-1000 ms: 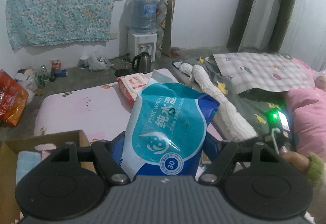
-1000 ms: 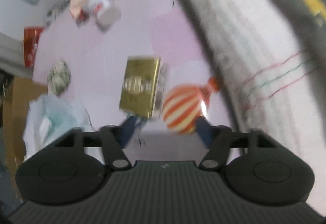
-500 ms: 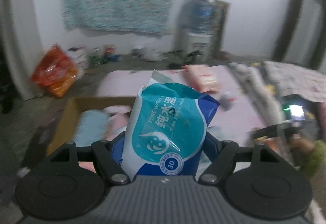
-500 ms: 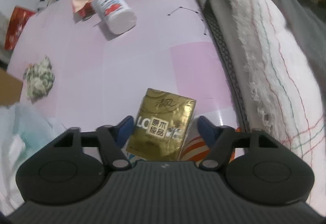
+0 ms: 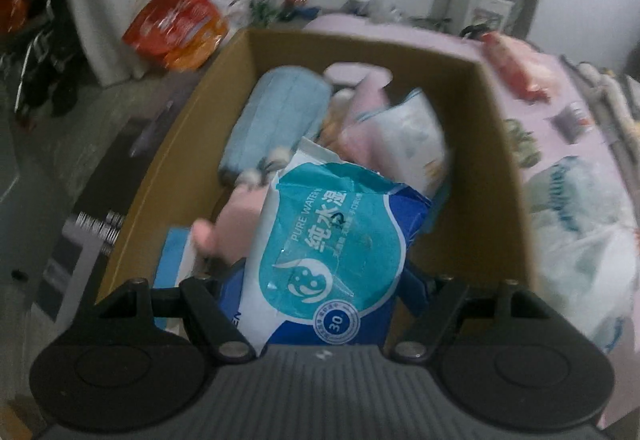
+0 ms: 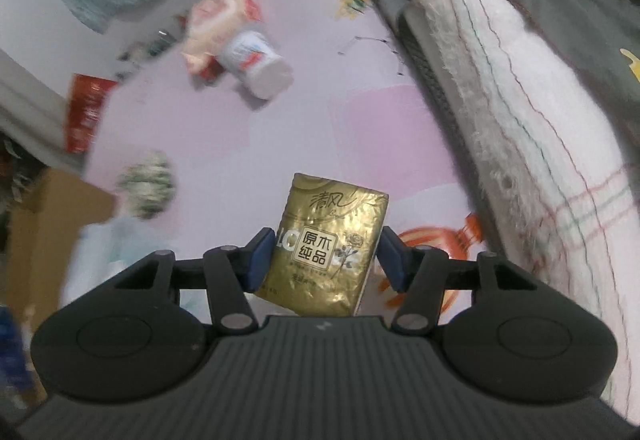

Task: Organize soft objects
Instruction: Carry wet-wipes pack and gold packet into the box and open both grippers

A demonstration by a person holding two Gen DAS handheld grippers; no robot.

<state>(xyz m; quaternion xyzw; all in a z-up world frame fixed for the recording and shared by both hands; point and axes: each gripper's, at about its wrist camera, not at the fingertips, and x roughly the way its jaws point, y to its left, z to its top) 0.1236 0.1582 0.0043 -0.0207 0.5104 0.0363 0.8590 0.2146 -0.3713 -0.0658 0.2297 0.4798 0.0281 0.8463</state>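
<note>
The brown cardboard box (image 5: 500, 160) already holds several soft things; left fingers (image 5: 248, 296) clamp a blue-and-white wet-wipes pack (image 5: 336, 252) above it; right fingers (image 6: 262, 260) clamp a gold tissue packet (image 6: 328, 244); more items lie on the pink bed (image 6: 248, 144).

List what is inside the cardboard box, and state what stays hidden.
Inside the box: a blue cloth roll, pink soft items and a pale pack. The wipes pack held in the left gripper covers the near floor.

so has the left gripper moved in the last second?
Yes. The left gripper, holding the wipes pack, has swung off the bed and now sits over the cardboard box.
</note>
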